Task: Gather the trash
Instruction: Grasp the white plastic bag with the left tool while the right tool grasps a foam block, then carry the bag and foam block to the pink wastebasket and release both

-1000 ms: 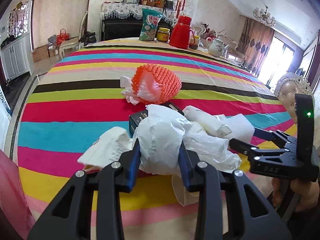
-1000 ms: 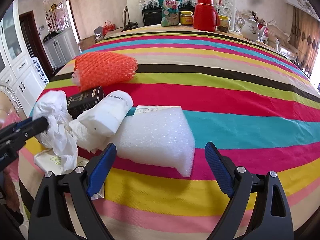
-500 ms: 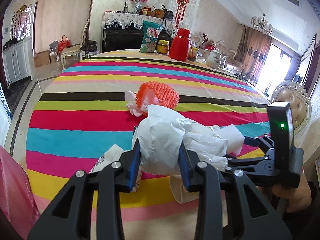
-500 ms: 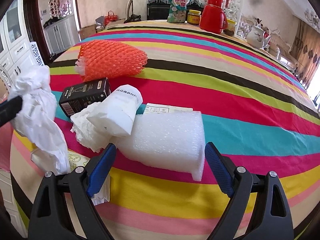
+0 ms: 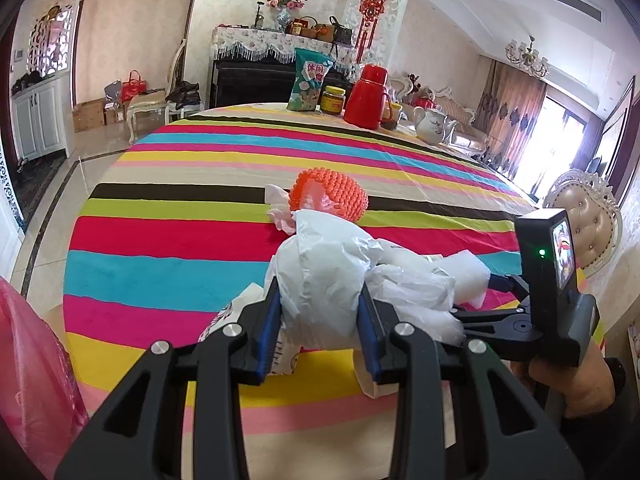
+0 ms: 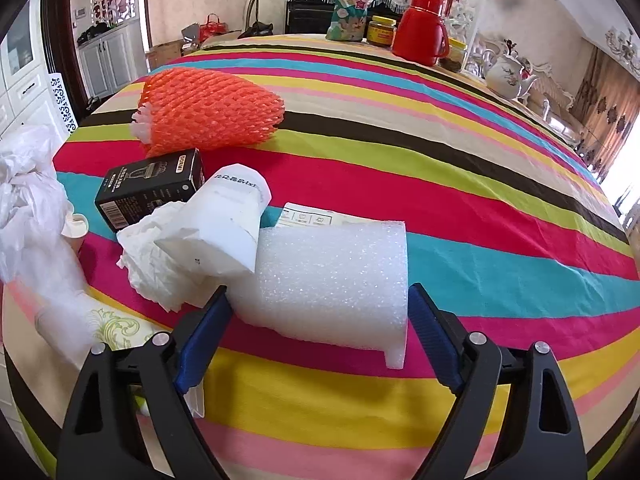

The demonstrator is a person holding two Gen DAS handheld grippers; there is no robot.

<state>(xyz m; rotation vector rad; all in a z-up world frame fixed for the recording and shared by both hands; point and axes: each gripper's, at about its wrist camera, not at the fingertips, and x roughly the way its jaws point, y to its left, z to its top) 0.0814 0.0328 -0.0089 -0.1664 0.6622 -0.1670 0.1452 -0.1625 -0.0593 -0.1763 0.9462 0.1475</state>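
Note:
My left gripper (image 5: pixel 320 320) is shut on a crumpled white plastic bag (image 5: pixel 332 276) and holds it above the striped table; the bag also shows at the left edge of the right wrist view (image 6: pixel 28 200). My right gripper (image 6: pixel 316 320) is open, its fingers on either side of a white foam block (image 6: pixel 332 276) lying on the table. Beside the block lie a white paper cup (image 6: pixel 224 224), crumpled tissue (image 6: pixel 152 256), a black box (image 6: pixel 152 184) and an orange foam net (image 6: pixel 208 116). The net also shows in the left wrist view (image 5: pixel 332 196).
A pink trash bag (image 5: pixel 36 368) hangs at the table's near left edge. A snack bag (image 5: pixel 312 80), jar (image 5: pixel 333 100), red thermos (image 5: pixel 368 96) and teapot (image 5: pixel 432 128) stand at the far side. A chair (image 5: pixel 592 224) stands at the right. A flat patterned packet (image 6: pixel 116 328) lies near the front edge.
My left gripper has lifted and pulled back with the plastic bag. My right gripper has moved forward until its open fingers flank the foam block.

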